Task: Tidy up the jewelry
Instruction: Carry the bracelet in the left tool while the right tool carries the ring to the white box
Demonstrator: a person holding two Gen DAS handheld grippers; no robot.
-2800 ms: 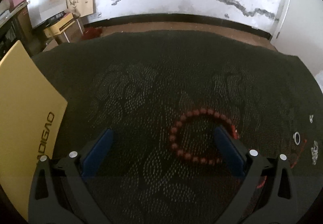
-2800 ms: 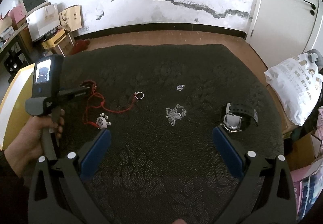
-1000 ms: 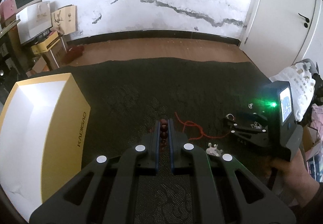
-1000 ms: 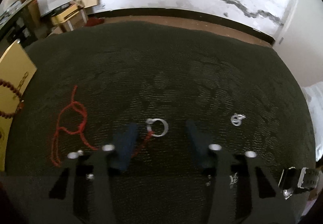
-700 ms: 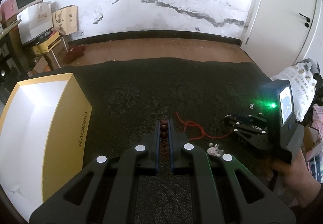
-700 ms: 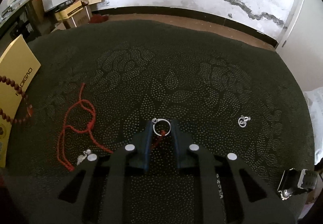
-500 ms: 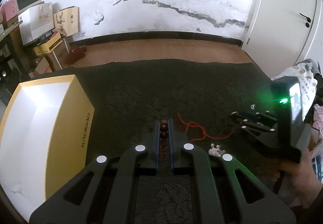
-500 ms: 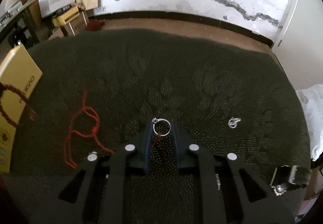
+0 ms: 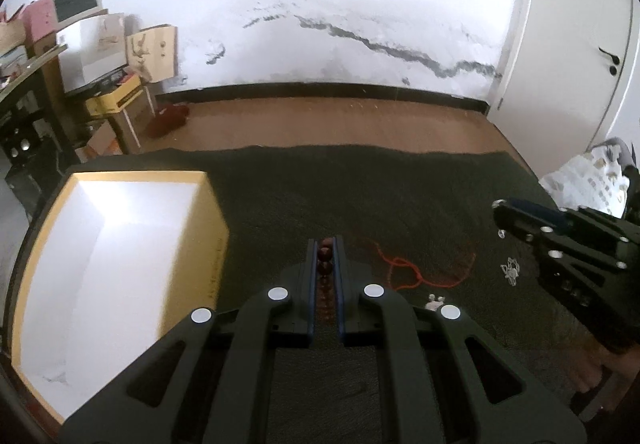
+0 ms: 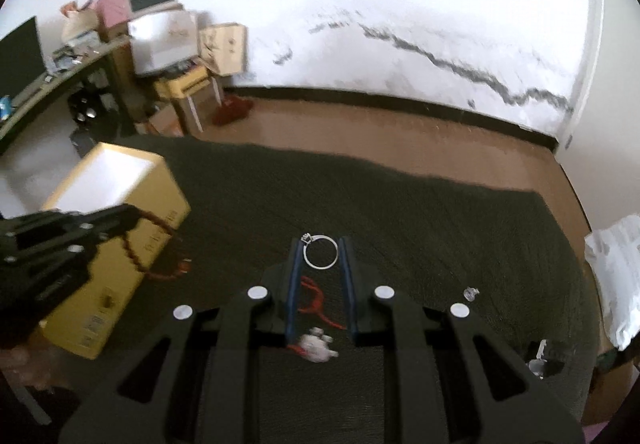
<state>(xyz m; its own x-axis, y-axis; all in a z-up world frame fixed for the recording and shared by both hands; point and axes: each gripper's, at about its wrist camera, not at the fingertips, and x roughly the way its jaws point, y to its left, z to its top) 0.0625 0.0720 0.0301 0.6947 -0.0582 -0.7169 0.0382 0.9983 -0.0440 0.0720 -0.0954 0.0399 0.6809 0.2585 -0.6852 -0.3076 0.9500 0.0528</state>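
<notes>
Left wrist view: the left gripper (image 9: 324, 244) is clamped on a string of dark red beads (image 9: 324, 254), just right of the open yellow box (image 9: 120, 268) on the dark carpet (image 9: 360, 188).

Right wrist view: the right gripper (image 10: 321, 248), whose jaws have just been closing, pinches a silver ring (image 10: 320, 251) on a red cord (image 10: 314, 298), well right of the box.

Shiny metal ring (image 10: 320, 252), matt carpet (image 10: 420, 212)

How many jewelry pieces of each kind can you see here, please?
Bead bracelet: 1
Ring: 1
Red cord: 1
White charm: 1
Silver chain: 1
Small silver piece: 1
Watch: 1
Total: 7
</notes>
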